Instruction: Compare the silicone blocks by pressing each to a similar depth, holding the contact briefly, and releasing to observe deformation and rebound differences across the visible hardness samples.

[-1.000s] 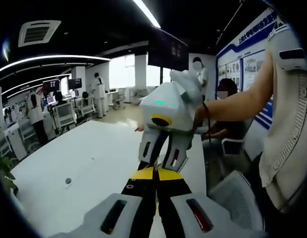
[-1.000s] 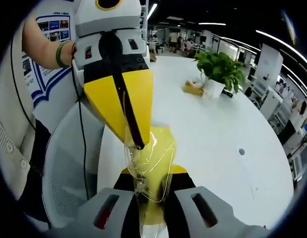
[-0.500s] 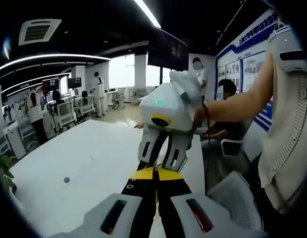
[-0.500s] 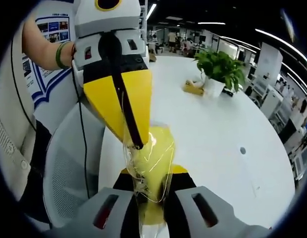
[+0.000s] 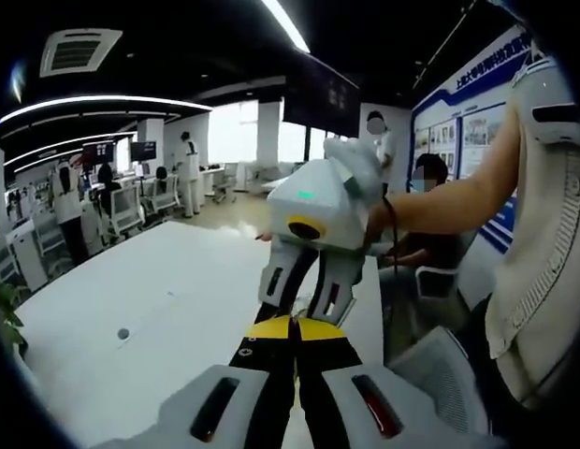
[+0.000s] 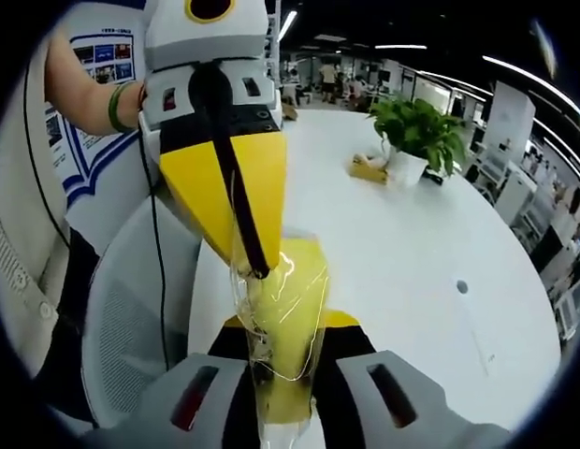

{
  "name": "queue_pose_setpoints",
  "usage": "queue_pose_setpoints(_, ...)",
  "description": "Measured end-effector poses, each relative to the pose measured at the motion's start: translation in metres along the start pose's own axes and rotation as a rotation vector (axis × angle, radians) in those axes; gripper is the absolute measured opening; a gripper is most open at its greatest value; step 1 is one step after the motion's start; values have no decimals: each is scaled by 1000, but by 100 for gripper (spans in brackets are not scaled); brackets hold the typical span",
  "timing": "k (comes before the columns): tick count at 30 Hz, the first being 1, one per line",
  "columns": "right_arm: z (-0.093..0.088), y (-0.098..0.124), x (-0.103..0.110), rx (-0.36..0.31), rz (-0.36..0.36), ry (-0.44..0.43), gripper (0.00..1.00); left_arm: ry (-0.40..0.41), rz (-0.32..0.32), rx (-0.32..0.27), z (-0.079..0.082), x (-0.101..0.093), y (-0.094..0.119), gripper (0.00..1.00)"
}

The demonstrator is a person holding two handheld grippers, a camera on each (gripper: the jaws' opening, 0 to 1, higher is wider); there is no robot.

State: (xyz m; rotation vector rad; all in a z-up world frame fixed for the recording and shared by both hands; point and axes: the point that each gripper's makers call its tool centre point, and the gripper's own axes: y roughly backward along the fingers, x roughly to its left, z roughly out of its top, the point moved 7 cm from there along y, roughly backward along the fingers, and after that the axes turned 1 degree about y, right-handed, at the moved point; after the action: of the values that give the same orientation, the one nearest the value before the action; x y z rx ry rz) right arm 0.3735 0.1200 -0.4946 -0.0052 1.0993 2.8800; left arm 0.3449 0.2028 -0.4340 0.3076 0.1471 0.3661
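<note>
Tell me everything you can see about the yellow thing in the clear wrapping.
The yellow block looks soft and matte, sealed in a clear, shiny, wrinkled plastic bag. It is held in the air above the white table. The right gripper grips its lower end; the left gripper, coming from above, pinches its upper part. Both are closed on it.

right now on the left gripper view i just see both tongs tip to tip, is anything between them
Observer: Yes. The right gripper view shows a yellow block in clear wrap held between the right tongs.
Operator: where are my left tongs on it
Observer: The left tongs are shut on its top edge.
Operator: anything further out on the table
Observer: A small yellow item lies beside a potted plant on the white table.
</note>
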Motion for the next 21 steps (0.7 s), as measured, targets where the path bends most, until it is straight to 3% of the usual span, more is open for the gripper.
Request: queue_pose_setpoints(21,1,0,-2,-25,-14,57,16,-3,-1,-4,1,1,2,0)
